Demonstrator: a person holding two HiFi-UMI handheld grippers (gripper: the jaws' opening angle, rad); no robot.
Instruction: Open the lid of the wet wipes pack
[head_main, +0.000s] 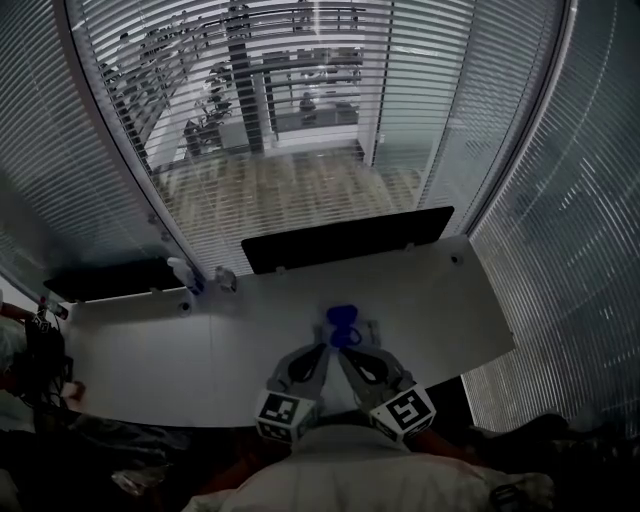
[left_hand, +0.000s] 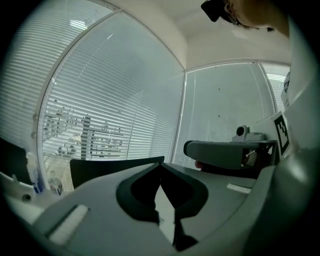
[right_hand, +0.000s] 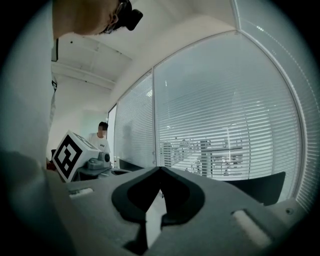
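Observation:
In the head view a blue thing (head_main: 342, 320), too small to tell apart as pack or lid, lies on the white table (head_main: 430, 300), with a pale patch beside it. Both grippers come in from the near edge and point at it, close side by side. The left gripper (head_main: 324, 347) and the right gripper (head_main: 342, 352) stop just short of it. In the left gripper view the gripper (left_hand: 160, 164) has its jaw tips meeting with nothing between them. The right gripper (right_hand: 160, 169) looks the same in its own view. Neither gripper view shows the blue thing, which the jaws hide.
A black panel (head_main: 345, 238) stands along the table's far edge and a second one (head_main: 110, 278) at the far left. Small bottles (head_main: 186, 272) sit between them. Blinds cover the windows all round. A person in white (right_hand: 101, 141) sits far off to the left.

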